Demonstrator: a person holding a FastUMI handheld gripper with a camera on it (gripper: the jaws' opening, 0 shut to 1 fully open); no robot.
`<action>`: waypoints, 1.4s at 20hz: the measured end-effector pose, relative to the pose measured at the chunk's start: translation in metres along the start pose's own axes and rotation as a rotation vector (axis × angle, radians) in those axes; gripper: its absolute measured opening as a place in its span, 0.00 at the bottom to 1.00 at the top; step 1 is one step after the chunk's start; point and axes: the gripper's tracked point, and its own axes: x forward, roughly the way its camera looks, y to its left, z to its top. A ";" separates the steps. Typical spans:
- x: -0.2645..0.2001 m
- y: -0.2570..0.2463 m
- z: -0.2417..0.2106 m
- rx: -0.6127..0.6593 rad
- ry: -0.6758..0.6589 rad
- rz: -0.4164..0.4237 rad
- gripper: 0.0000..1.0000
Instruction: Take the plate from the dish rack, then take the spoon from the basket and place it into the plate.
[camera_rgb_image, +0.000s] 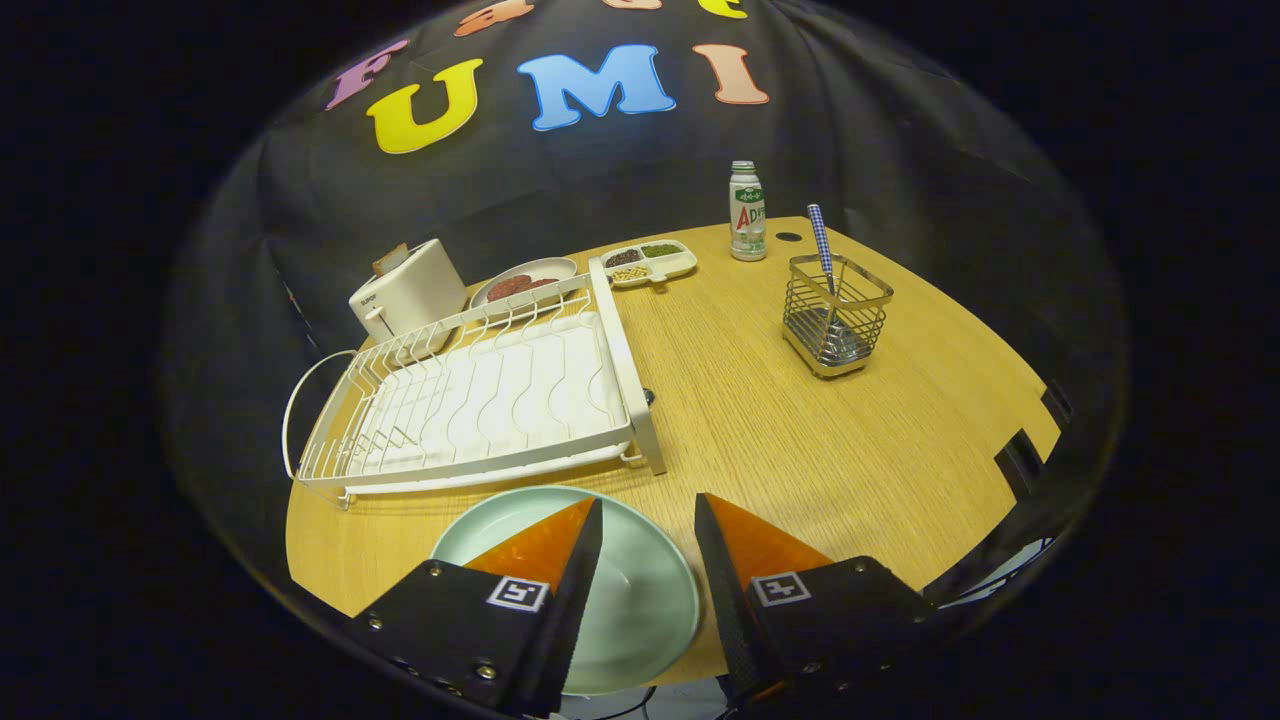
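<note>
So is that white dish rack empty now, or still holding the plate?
Empty. The dish rack has bare wires and slots. The pale green plate lies flat on the table in front of it, under the open claw.

Gripper (648, 505) camera high above near table (800, 430) edge, facing down-forward toward booth wall.

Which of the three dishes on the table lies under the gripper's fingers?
The pale green plate, bare, in front of the dish rack. The open gripper hangs over it. The round plate and the divided tray hold food beyond the rack.
</note>
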 end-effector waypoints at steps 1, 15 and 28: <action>0.000 0.000 0.001 0.001 0.000 0.000 0.60; 0.020 -0.058 0.110 0.055 -0.154 -0.131 0.59; 0.103 -0.178 0.228 0.220 -0.218 -0.314 0.59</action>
